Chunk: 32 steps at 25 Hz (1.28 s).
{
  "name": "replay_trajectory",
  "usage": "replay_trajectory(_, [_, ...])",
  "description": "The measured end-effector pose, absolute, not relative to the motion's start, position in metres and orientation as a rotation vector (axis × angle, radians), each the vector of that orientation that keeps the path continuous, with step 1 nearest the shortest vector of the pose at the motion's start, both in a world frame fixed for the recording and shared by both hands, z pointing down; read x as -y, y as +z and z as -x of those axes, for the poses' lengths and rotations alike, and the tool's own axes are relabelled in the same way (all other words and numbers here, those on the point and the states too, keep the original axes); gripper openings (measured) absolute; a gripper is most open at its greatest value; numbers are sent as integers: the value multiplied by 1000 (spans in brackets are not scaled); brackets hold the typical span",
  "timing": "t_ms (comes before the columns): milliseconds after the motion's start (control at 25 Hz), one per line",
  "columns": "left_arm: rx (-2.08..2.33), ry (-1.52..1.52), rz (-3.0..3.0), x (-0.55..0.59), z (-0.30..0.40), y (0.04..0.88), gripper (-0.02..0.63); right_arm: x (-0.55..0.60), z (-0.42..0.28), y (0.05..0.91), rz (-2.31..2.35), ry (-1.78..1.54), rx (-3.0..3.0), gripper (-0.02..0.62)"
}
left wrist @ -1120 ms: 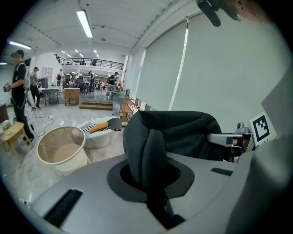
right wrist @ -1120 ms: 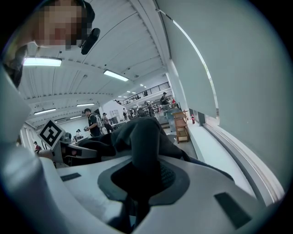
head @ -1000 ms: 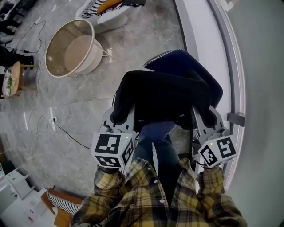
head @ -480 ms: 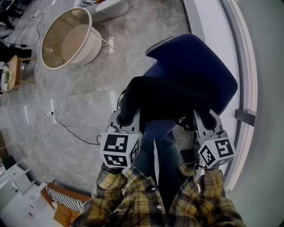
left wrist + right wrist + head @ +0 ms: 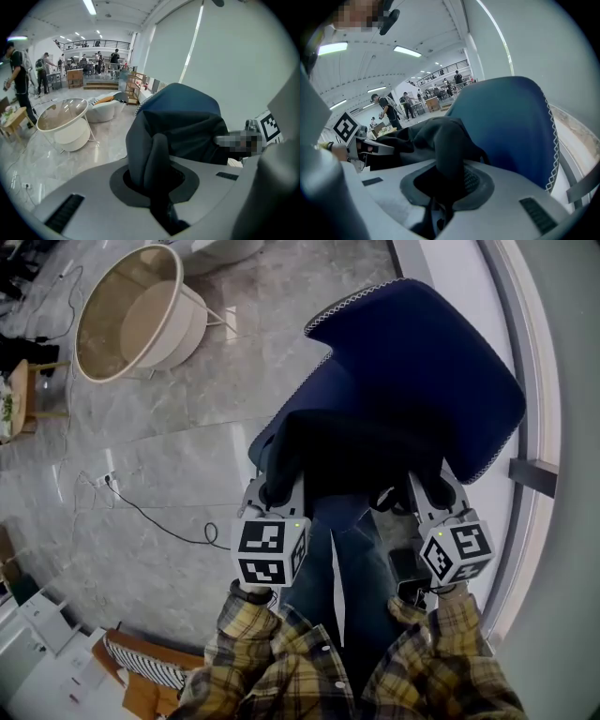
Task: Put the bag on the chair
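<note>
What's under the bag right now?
The blue chair: its seat edge shows left of the bag, its back behind. The bag covers the rest, so contact can't be seen.

bag (image 5: 361, 451): over chair (image 5: 422, 362) seat, between left gripper (image 5: 277, 488) and right gripper (image 5: 437, 489)
round table (image 5: 131, 310): on floor (image 5: 169, 451), left of chair, well apart

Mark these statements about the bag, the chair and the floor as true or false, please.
1. The left hand-held gripper and the right hand-held gripper are both shut on the black bag. True.
2. The chair behind the bag is red. False: it is blue.
3. A cable lies on the floor. True.
4. The person wears a plain white shirt. False: the sleeves are yellow plaid.
</note>
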<state>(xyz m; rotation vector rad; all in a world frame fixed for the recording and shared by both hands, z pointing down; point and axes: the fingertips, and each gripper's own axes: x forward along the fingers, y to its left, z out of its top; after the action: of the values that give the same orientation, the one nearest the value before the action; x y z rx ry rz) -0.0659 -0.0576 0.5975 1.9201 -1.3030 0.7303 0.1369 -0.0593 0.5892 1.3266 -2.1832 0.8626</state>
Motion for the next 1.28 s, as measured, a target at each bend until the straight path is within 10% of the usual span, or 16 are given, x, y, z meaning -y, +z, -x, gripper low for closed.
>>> replay_trajectory(1280, [1256, 885, -1718, 37, 71, 745, 41, 58, -134, 744, -1194, 851, 1926, 83])
